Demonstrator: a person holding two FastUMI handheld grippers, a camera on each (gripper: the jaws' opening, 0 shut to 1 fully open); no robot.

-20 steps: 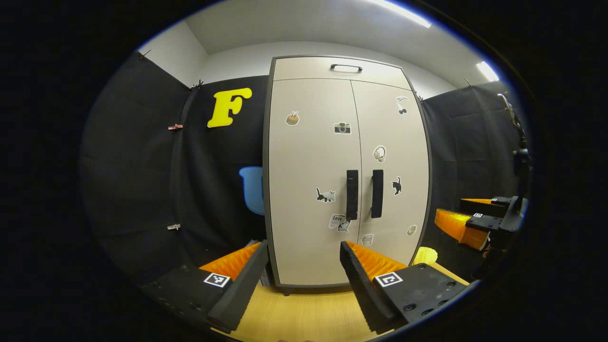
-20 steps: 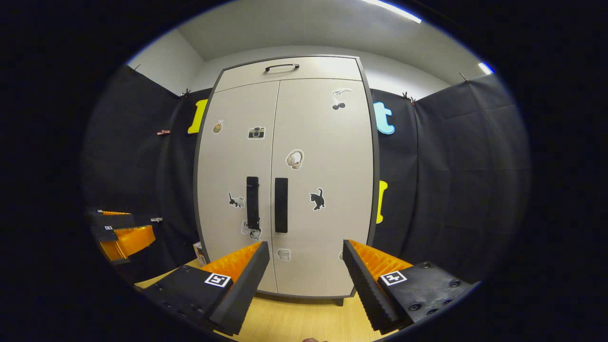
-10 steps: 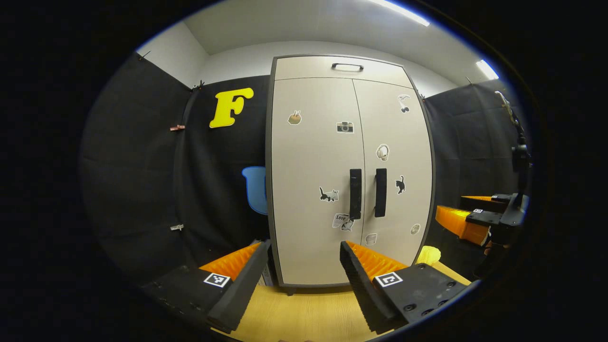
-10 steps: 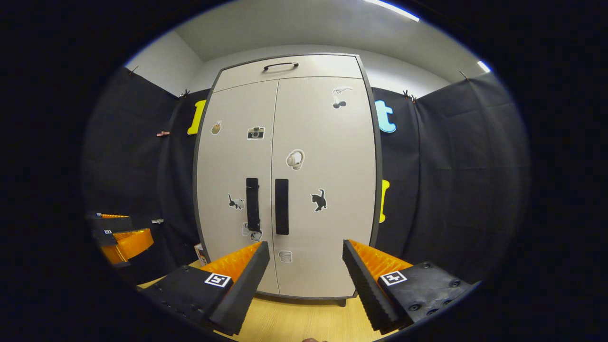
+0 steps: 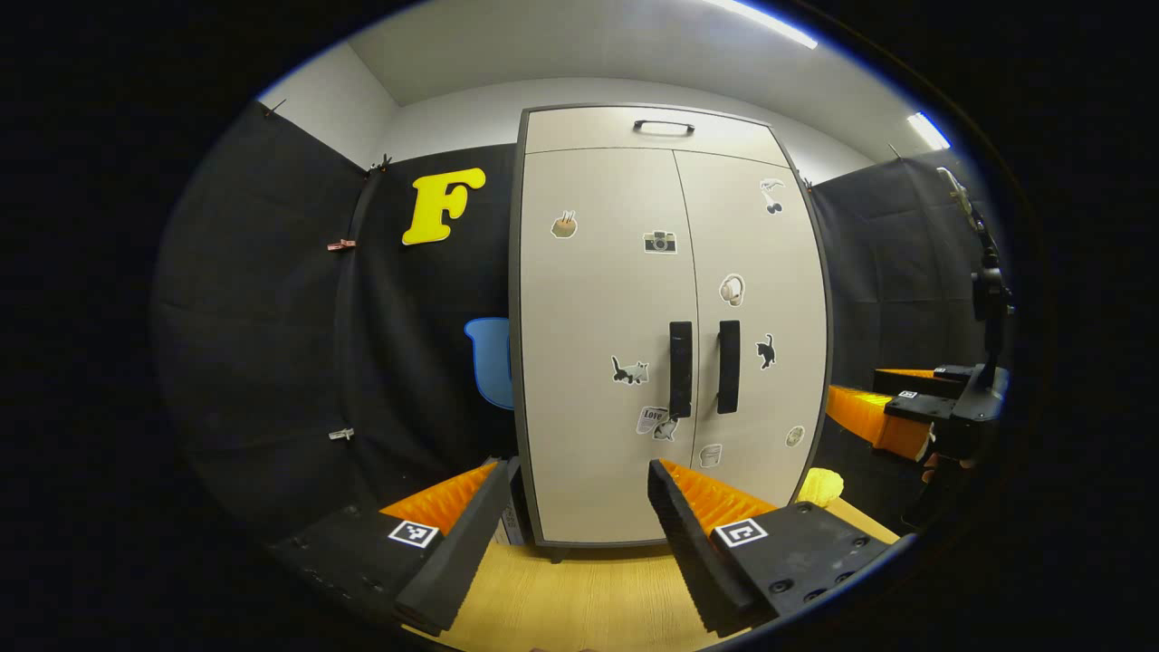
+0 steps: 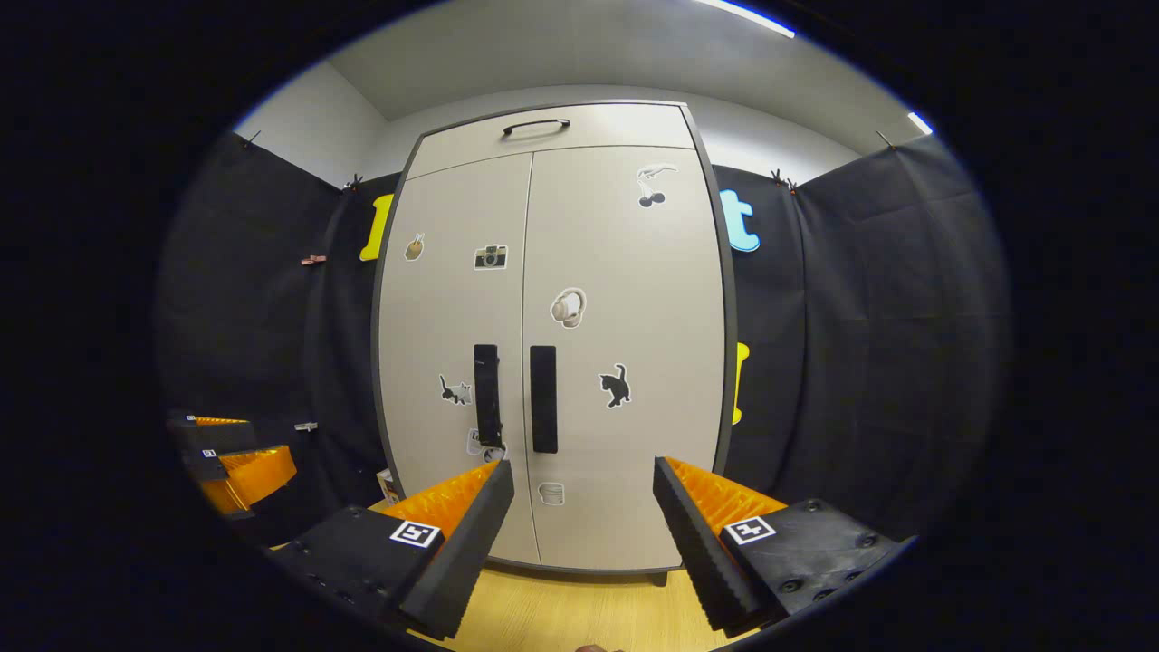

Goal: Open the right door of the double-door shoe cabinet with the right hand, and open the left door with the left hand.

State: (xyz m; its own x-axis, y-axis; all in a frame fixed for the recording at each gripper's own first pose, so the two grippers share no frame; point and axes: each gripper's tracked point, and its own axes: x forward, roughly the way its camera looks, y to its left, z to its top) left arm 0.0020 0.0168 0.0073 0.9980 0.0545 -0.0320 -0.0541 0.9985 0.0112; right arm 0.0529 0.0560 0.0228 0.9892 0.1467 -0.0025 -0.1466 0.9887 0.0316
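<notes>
Both grippers are hanging with fingers spread wide, grasping nothing: the left gripper [image 5: 579,516] and right gripper [image 6: 584,516] are drifting slightly rightward since a second ago. Beyond them, the tall beige double-door shoe cabinet [image 6: 552,362] is standing shut on the wooden floor [image 5: 579,598], black handles [image 6: 543,398] untouched.

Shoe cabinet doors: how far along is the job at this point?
Nothing is done yet: the right door and left door are both closed. In hand: the open right gripper and left gripper face the cabinet, short of it. Left: grasp the right handle and left handle, pull both open.
</notes>
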